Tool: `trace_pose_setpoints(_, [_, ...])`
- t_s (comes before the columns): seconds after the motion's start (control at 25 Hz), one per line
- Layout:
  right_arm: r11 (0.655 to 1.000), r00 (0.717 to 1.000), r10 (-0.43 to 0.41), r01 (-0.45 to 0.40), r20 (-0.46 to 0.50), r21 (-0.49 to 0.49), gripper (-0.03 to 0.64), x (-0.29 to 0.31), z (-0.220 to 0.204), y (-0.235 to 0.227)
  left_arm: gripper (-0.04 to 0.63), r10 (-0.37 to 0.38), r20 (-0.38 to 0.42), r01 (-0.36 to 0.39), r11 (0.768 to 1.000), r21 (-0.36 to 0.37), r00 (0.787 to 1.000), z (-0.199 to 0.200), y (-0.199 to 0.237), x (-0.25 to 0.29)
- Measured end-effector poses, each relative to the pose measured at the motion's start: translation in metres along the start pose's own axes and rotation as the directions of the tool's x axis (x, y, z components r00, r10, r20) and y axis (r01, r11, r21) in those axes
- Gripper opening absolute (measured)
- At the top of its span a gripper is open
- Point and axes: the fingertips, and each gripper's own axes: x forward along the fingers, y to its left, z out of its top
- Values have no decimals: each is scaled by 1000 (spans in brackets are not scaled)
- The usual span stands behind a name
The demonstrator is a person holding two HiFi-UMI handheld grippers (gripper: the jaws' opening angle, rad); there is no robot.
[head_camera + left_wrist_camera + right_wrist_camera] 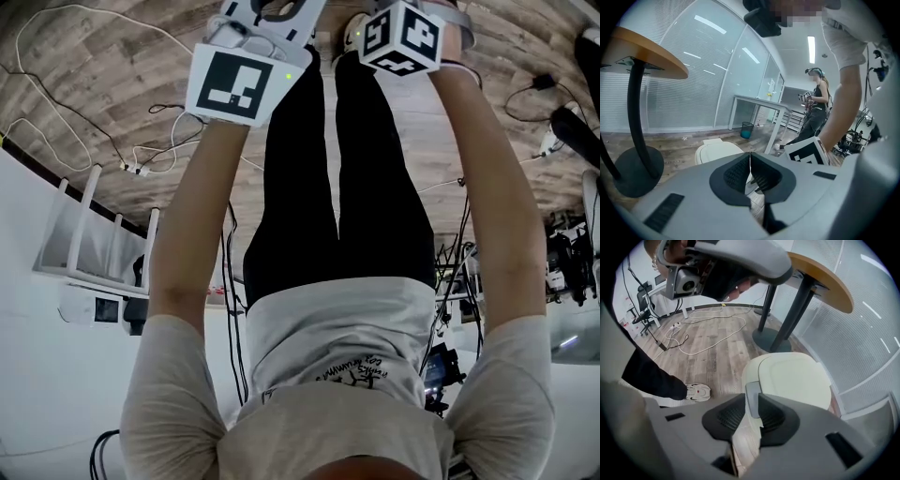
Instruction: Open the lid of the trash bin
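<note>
A cream trash bin [794,378] with its lid down stands on the wood floor, right below my right gripper [752,411]. That gripper's jaws stand apart. Through the gap I see the grey tab [752,397] at the front edge of the lid, and the pads do not press on it. The left gripper view shows the same bin [717,149] just past my left gripper [750,164], whose pads meet with nothing between them. In the head view only the marker cubes of the left gripper [246,80] and the right gripper [403,37] show; the bin is hidden there.
A round wood-topped table [820,277] on a black pedestal [771,341] stands right beside the bin, against a glass wall. Cables [708,331] trail over the floor. My shoe [697,391] is near the bin. Farther off are a white desk [759,104], a blue wastebasket [746,130] and another person [813,110].
</note>
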Motion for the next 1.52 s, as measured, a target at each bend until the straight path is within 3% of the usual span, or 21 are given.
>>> trace_pose_setpoints(0.16, [996,997,34,-40,-71,-85,72,16,-8,13,20,-13,-6,13,1000,2,1000,1,-4,4])
trace_pose_setpoints(0.32, [996,995,17,-26,-97,-91,46,18,-8,13,20,-21,-8,21,1000,3,1000,0,-8,3])
trace_pose_setpoints(0.44, [995,993,41,-51,-113,-88,77,19,-10,19,21,-23,-21,23,1000,9,1000,0,-10,2])
trace_pose_setpoints(0.6, [995,989,101,-100,-104,10,183,18,-9,28,20,-26,-25,27,999,26,999,6,-14,-5])
trace_pose_setpoints(0.72, [992,991,106,-100,-78,73,189,7,-7,27,20,-19,-24,20,999,39,1000,15,-13,-10])
trace_pose_setpoints(1.04, [973,1000,30,-31,5,228,166,-45,6,0,20,-1,3,1,999,42,1000,51,-18,-27])
trace_pose_setpoints(1.28, [913,990,-59,1,129,408,135,-107,35,-33,20,-10,34,9,999,38,999,92,-33,-42])
trace_pose_setpoints(1.52, [861,962,-107,-36,251,507,18,-166,61,-55,20,19,89,-21,1000,12,996,140,-44,-59])
